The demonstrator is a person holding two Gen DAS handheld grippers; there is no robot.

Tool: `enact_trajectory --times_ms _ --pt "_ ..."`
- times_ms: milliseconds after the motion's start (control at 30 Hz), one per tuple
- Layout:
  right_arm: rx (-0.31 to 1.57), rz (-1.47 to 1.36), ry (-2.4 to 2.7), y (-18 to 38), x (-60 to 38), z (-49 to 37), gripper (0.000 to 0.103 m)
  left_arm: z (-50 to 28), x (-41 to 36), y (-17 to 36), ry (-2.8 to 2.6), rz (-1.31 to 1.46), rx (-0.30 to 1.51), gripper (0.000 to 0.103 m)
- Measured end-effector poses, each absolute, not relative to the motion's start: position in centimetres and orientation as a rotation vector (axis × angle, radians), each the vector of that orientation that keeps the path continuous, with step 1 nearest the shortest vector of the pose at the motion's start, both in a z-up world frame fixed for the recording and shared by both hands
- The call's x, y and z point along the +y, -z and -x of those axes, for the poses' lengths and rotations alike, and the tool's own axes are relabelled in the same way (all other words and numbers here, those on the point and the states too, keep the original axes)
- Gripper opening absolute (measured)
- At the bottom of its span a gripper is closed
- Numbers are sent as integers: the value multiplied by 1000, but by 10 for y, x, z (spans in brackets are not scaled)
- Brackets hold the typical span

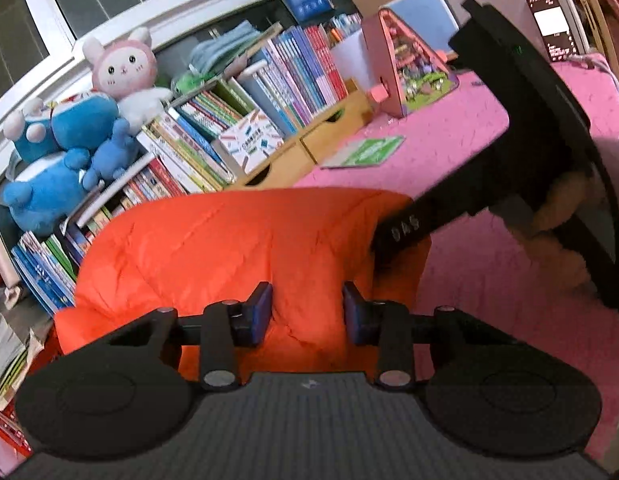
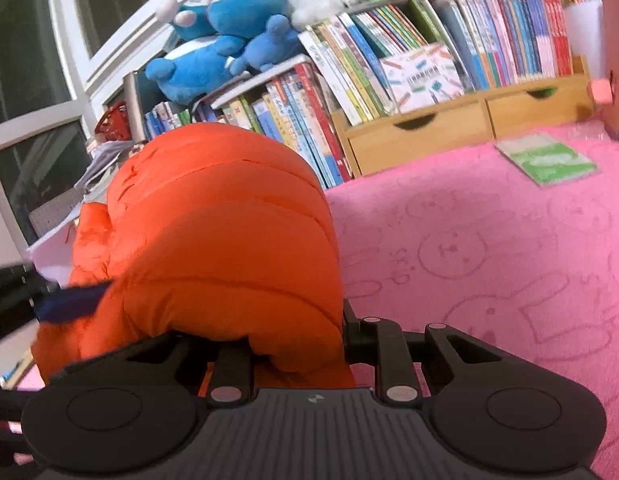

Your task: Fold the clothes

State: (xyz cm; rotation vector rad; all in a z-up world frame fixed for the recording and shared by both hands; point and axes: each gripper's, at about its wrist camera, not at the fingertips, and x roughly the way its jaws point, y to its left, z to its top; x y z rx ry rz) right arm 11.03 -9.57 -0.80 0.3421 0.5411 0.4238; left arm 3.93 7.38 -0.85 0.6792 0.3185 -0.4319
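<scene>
An orange puffy jacket (image 1: 229, 248) lies bunched on the pink rabbit-print cloth (image 1: 489, 312). My left gripper (image 1: 307, 312) hovers over its near side, open, its blue pads (image 1: 261, 308) apart with orange fabric showing in the gap. My right gripper (image 1: 389, 240), held by a hand, meets the jacket's right edge. In the right wrist view a thick fold of the jacket (image 2: 229, 240) fills my right gripper (image 2: 297, 332) and bulges over it, hiding the left finger. A blurred blue pad of the left gripper (image 2: 69, 304) touches the jacket's left side.
Behind the jacket stands a wooden shelf with drawers (image 1: 317, 140) packed with books, and blue and pink plush toys (image 1: 69, 128) sit on more books at the left. A green booklet (image 1: 365, 152) and a pink triangular toy house (image 1: 405, 64) lie on the cloth farther back.
</scene>
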Motion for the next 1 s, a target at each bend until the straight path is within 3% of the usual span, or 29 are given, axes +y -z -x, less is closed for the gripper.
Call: enact_trajectory --times_ms 633,1000 --pt "628 -549 -357 27 -125 -112 22 -30 106 33 369 -566 509 35" --pt "627 -412 -331 16 -119 -100 22 -26 124 40 343 -477 568 35"
